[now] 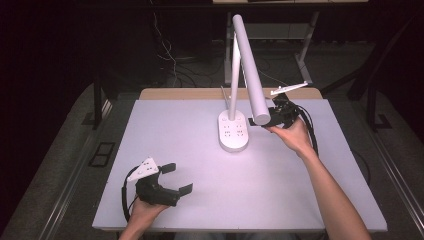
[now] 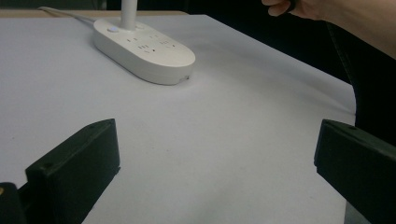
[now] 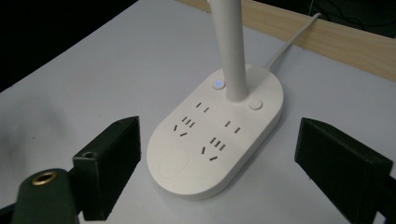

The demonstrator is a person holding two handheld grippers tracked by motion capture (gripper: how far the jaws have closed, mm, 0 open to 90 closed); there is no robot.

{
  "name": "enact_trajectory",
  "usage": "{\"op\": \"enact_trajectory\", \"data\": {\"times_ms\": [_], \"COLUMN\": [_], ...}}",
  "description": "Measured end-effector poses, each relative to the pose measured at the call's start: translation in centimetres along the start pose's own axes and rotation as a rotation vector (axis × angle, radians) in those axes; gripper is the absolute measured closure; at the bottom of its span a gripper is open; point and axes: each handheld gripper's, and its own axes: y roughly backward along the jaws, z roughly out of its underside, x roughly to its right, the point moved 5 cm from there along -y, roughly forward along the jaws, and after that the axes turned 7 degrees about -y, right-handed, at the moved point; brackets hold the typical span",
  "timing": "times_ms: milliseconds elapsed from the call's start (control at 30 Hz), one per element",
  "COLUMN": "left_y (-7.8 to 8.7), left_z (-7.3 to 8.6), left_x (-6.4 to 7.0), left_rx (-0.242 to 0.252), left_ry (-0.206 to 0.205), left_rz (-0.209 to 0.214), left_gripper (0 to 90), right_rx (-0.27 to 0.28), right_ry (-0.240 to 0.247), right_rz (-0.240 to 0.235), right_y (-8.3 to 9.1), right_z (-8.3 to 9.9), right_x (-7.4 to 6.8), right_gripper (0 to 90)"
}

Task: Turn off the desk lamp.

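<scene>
**Right gripper raised beside lamp head, left gripper idling low**

The lamp head (image 1: 248,70), a long matte white tube, is slanting down over the desk (image 1: 190,150) and is covering part of the right gripper (image 1: 270,119), so its jaw tips are hard to make out from above. In the right gripper view its jaws are standing wide apart, empty, framing the lamp base (image 3: 219,135): a smooth white oval with socket slots and a glowing blue button (image 3: 217,85). The base is sitting at the desk's rear centre. The left gripper (image 1: 177,179) is resting near the front edge, jaws apart, holding nothing. The lamp's white cord (image 3: 292,39) is running off frame.
</scene>
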Motion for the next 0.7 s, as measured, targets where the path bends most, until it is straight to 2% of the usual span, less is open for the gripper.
{"op": "enact_trajectory", "data": {"times_ms": [300, 433, 533, 600, 700], "left_y": [0.1, 0.1, 0.0, 0.0, 0.1], "left_z": [0.0, 0.0, 0.0, 0.0, 0.0], "left_x": [-0.2, -0.2, -0.1, -0.1, 0.0], "left_rx": [0.000, 0.001, 0.003, 0.004, 0.006], "left_ry": [0.003, 0.004, 0.003, 0.003, 0.002], "left_rz": [0.002, 0.004, 0.011, 0.015, 0.017], "left_gripper": [0.0, 0.0, 0.0, 0.0, 0.0], "right_rx": [-0.022, -0.023, -0.016, -0.018, 0.010], "right_ry": [-0.035, -0.032, -0.036, -0.055, -0.084], "right_rz": [-0.034, -0.037, -0.035, -0.036, -0.027], "right_y": [-1.8, -2.5, -3.1, -3.5, -4.0], "right_z": [-1.5, -1.9, -2.1, -2.2, -2.3], "right_x": [0.8, 0.9, 1.2, 1.5, 2.0], "right_gripper": [22.7, 25.2, 31.4, 38.3, 47.2]}}
